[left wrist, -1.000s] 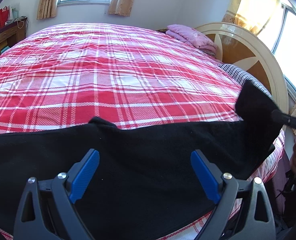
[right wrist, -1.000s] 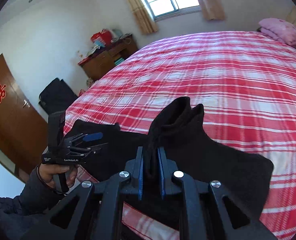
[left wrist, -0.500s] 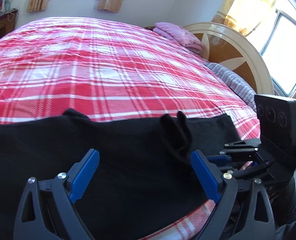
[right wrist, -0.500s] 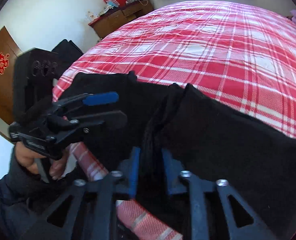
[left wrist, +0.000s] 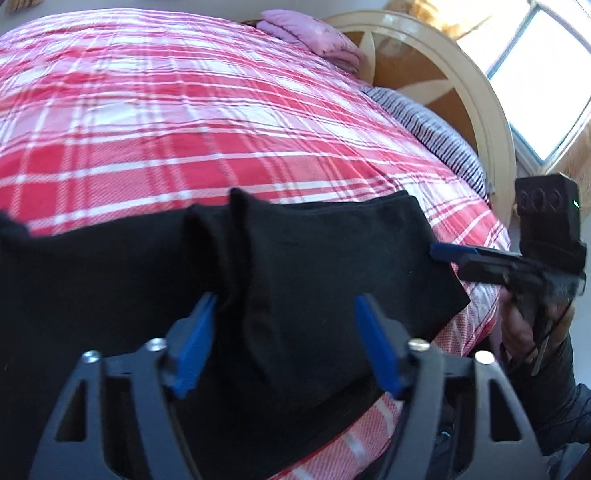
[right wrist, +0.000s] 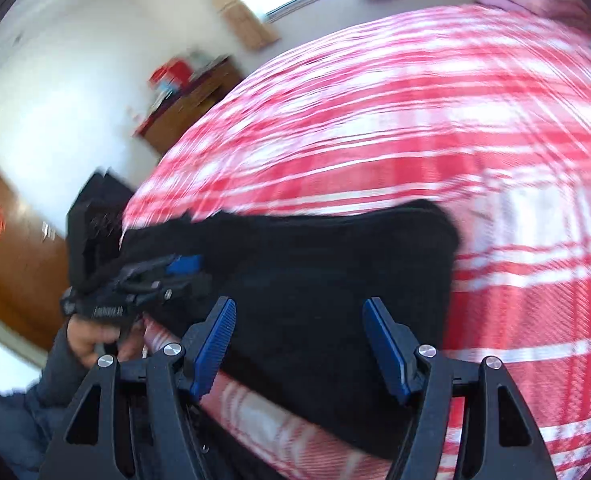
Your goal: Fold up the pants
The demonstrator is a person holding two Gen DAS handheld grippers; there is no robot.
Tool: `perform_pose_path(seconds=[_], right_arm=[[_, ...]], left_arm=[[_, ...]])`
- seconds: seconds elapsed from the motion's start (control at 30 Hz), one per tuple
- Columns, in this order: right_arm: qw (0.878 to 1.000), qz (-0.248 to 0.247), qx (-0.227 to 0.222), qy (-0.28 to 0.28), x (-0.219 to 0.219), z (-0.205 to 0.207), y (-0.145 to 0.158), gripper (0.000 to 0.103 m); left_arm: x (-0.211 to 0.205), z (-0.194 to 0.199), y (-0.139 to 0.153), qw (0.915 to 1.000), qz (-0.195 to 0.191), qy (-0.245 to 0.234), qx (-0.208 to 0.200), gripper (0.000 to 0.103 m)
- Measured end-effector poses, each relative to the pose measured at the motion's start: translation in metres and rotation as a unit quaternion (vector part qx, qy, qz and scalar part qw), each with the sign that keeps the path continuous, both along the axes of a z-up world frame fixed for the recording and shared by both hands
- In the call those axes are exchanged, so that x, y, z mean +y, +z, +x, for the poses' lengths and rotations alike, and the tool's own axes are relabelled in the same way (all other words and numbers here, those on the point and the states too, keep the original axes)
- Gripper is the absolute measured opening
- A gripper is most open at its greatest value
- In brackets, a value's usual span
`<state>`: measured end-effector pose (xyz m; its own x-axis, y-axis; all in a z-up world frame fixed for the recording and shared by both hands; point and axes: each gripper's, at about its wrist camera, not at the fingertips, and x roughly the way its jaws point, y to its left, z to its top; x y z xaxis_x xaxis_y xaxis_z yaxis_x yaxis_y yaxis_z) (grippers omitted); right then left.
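I've got the black pants (left wrist: pixel 295 280) lying along the near edge of the bed (left wrist: pixel 175 120), on the red-and-white plaid cover, w/ a raised fold ridge running up the middle of the cloth in the left wrist view. Left gripper (left wrist: pixel 285 340) sits low over the pants, jaws apart but just been closing in; the ridge of cloth stands between the blue pads, close to the left pad (left wrist: pixel 193 344), and I can't tell if it touches, while the right pad is clear of the cloth, so no clamp. Right gripper (right wrist: pixel 299 340) is also apart, jaws just been opening, pads over flat black cloth w/ nothing pinched between them; that view is badly motion-blurred. In the left wrist view the right gripper shows at the pants' right end, its blue tip just beside the cloth edge, a hand (left wrist: pixel 523 320) wrapped on its handle. Beyond: pink folded bedding (left wrist: pixel 311 36) by the round headboard (left wrist: pixel 455 80), a striped pillow (left wrist: pixel 435 132) below it. Right wrist view shows a wooden cabinet (right wrist: pixel 183 108) by the wall and a brown door (right wrist: pixel 11 240), both smeared.
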<state>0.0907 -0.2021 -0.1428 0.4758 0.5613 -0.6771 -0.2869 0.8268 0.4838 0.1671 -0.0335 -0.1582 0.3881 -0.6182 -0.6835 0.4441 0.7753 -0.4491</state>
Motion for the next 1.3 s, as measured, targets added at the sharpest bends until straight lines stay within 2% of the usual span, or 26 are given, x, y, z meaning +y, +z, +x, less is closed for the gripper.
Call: perform_pose_path(seconds=[0.03, 0.07, 0.17, 0.3, 0.37, 0.47, 0.6, 0.67, 0.8, 0.83, 0.9, 0.97, 1.03, 1.1, 1.13, 1.17, 1.2, 1.27, 1.3], right_arm=[[1.000, 0.009, -0.001, -0.012, -0.006, 0.002, 0.000, 0.068], [1.000, 0.017, -0.003, -0.020, -0.011, 0.003, 0.000, 0.068], [0.998, 0.036, -0.016, -0.046, -0.024, 0.003, 0.004, 0.068], [0.996, 0.051, -0.036, -0.062, -0.033, 0.000, 0.013, 0.068], [0.996, 0.053, -0.043, -0.063, -0.032, -0.002, 0.016, 0.068], [0.996, 0.048, -0.047, -0.055, -0.030, -0.004, 0.018, 0.068], [0.998, 0.043, -0.041, 0.004, -0.010, -0.008, 0.016, 0.068], [0.998, 0.030, -0.014, 0.051, 0.006, -0.007, 0.007, 0.068], [0.996, -0.052, 0.007, 0.069, 0.027, -0.007, -0.016, 0.068], [0.996, -0.055, 0.003, 0.070, 0.027, -0.007, -0.016, 0.068], [0.996, -0.053, 0.000, 0.071, 0.027, -0.008, -0.008, 0.068], [0.997, -0.029, -0.019, 0.070, 0.025, -0.006, 0.005, 0.068], [0.997, -0.017, -0.034, 0.061, 0.023, 0.002, 0.013, 0.068], [0.998, -0.035, -0.032, 0.033, 0.021, 0.020, 0.009, 0.075], [0.999, -0.043, -0.017, 0.024, 0.020, 0.031, 0.003, 0.076], [0.998, -0.056, 0.020, 0.006, 0.016, 0.046, -0.012, 0.076], [0.998, -0.049, 0.028, 0.000, 0.013, 0.051, -0.018, 0.076], [1.000, -0.029, 0.012, 0.000, 0.009, 0.047, -0.014, 0.076], [0.999, -0.036, 0.008, 0.006, 0.009, 0.042, -0.009, 0.076]], left_arm=[[-0.006, 0.000, 0.001, 0.9998, 0.016, -0.005, -0.006, 0.035], [-0.010, 0.000, 0.001, 0.9995, 0.029, -0.006, -0.007, 0.013], [0.000, -0.003, 0.004, 0.9999, 0.011, 0.003, -0.002, 0.013], [0.031, -0.008, 0.013, 0.9985, -0.045, 0.023, 0.023, 0.013], [0.040, -0.011, 0.018, 0.9978, -0.057, 0.026, 0.023, 0.013], [0.050, -0.012, 0.017, 0.9978, -0.047, 0.038, 0.026, 0.013], [0.053, -0.007, -0.001, 0.9970, -0.035, 0.053, 0.045, 0.013], [0.049, -0.005, -0.009, 0.9974, -0.014, 0.056, 0.044, 0.016], [0.038, -0.011, -0.007, 0.9978, 0.042, 0.050, 0.008, 0.023], [0.036, -0.012, -0.005, 0.9974, 0.052, 0.049, 0.001, 0.024], [0.032, -0.016, -0.004, 0.9964, 0.069, 0.048, -0.014, 0.033], [0.029, -0.017, -0.005, 0.9961, 0.073, 0.046, -0.018, 0.046], [0.023, -0.017, -0.005, 0.9944, 0.090, 0.049, -0.027, 0.047], [0.019, -0.018, -0.004, 0.9925, 0.107, 0.048, -0.035, 0.047], [0.021, -0.018, -0.004, 0.9919, 0.111, 0.049, -0.037, 0.048], [0.022, -0.019, -0.004, 0.9909, 0.116, 0.054, -0.039, 0.049], [0.023, -0.020, -0.003, 0.9893, 0.126, 0.060, -0.043, 0.050], [0.025, -0.022, 0.000, 0.9874, 0.134, 0.069, -0.049, 0.057], [0.027, -0.022, 0.001, 0.9854, 0.141, 0.077, -0.057, 0.060]])
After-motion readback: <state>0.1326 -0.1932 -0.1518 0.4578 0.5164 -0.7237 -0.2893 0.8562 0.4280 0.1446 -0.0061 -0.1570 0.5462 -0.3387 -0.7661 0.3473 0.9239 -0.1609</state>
